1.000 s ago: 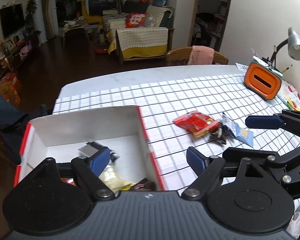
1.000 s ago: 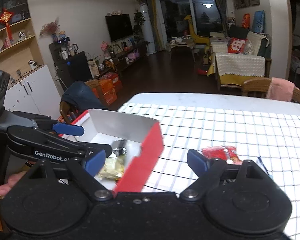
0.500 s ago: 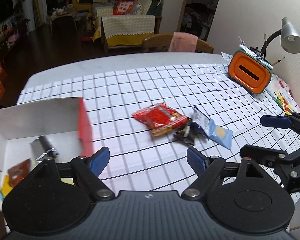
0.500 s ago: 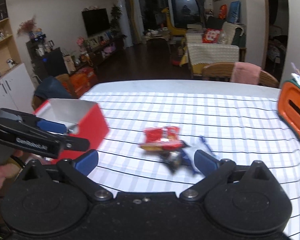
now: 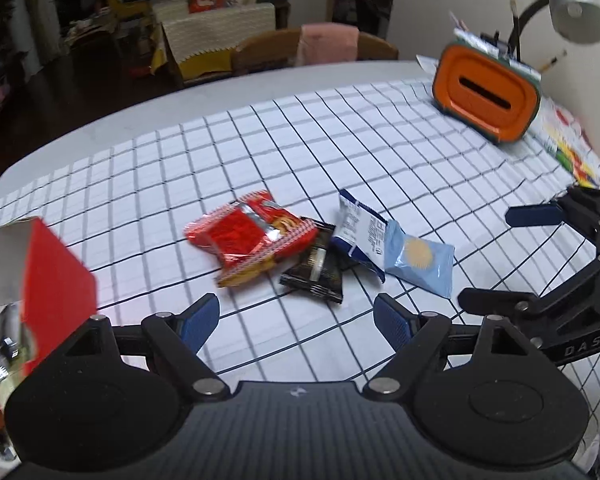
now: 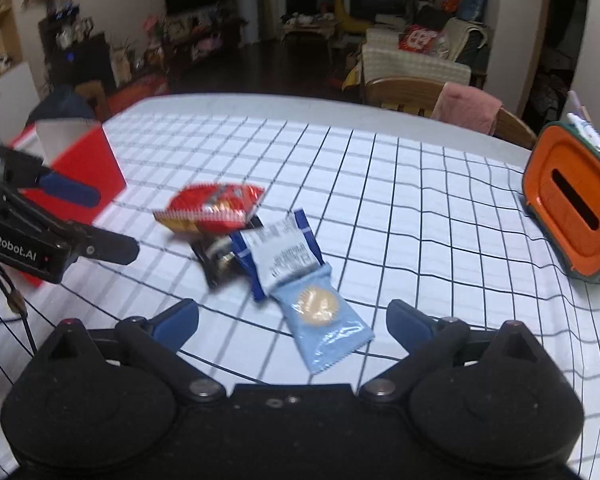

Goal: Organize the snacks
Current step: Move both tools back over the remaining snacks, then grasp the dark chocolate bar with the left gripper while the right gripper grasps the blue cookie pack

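Several snack packets lie in a heap on the checked tablecloth: a red packet (image 5: 248, 232) (image 6: 210, 208), a black one (image 5: 316, 266) (image 6: 216, 258), a blue-and-white one (image 5: 360, 232) (image 6: 280, 256) and a light blue biscuit packet (image 5: 420, 258) (image 6: 322, 322). A red box with white inside (image 5: 56, 284) (image 6: 80, 160) stands at the left with snacks in it. My left gripper (image 5: 296, 318) is open and empty, just short of the heap. My right gripper (image 6: 292, 320) is open and empty, just short of the light blue packet.
An orange holder (image 5: 488, 96) (image 6: 572, 204) with pens stands at the table's far right under a desk lamp (image 5: 576, 4). Colourful papers (image 5: 568, 148) lie beside it. A wooden chair with a pink cloth (image 6: 464, 108) stands behind the table.
Both grippers have swung right, away from the red box, and now face the heap of packets. Both stay open and empty.
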`<state>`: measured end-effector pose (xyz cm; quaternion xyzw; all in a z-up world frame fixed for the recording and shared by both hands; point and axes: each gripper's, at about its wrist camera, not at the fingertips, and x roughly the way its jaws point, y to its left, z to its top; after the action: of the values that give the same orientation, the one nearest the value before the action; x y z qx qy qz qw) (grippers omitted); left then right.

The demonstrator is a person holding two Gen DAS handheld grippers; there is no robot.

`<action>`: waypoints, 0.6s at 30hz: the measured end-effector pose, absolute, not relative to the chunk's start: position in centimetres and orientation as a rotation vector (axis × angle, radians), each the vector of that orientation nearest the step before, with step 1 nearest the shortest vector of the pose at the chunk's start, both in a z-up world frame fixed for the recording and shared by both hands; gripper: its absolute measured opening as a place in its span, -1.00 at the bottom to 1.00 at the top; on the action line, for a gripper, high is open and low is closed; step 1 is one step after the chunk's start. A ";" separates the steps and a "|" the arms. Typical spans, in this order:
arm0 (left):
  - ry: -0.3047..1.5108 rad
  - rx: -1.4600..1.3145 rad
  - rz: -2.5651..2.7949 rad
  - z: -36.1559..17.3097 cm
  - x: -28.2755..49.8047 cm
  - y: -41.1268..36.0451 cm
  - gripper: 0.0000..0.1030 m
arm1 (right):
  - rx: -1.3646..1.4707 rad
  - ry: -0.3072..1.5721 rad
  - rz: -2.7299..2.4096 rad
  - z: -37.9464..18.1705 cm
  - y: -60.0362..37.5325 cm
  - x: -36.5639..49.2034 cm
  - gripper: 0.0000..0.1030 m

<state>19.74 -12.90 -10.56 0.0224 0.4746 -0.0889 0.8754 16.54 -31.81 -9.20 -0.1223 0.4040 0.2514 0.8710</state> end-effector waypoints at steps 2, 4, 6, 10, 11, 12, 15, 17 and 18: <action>1.011 0.057 -0.199 -11.4 20.6 -13.6 0.64 | -0.277 0.860 0.545 -10.1 -31.9 17.3 0.93; 1.034 0.071 -0.209 -12.3 21.5 -14.2 0.64 | -0.296 0.875 0.561 -11.0 -31.9 18.0 0.91; 1.056 0.085 -0.215 -13.1 22.5 -14.7 0.64 | -0.314 0.887 0.576 -11.9 -31.9 18.7 0.89; 1.093 0.121 -0.222 -14.5 24.2 -15.6 0.64 | -0.347 0.906 0.607 -13.2 -31.8 20.1 0.80; 1.102 0.131 -0.229 -14.8 24.6 -15.8 0.64 | -0.355 0.910 0.614 -13.6 -31.8 20.4 0.78; 1.107 0.142 -0.232 -15.1 24.9 -16.0 0.64 | -0.360 0.912 0.620 -13.9 -31.8 20.7 0.73; 1.121 0.172 -0.231 -16.0 25.9 -16.6 0.64 | -0.371 0.921 0.636 -14.7 -31.7 21.4 0.64; 1.132 0.178 -0.228 -16.4 26.5 -16.7 0.64 | -0.379 0.925 0.651 -15.1 -31.6 21.7 0.58; 1.138 0.180 -0.231 -16.7 26.7 -16.7 0.64 | -0.383 0.925 0.657 -15.3 -31.5 21.9 0.55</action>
<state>26.71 -16.73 -16.65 0.0848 0.5367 -0.1090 0.8324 21.87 -31.50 -15.26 -0.1802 0.4352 0.3091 0.8262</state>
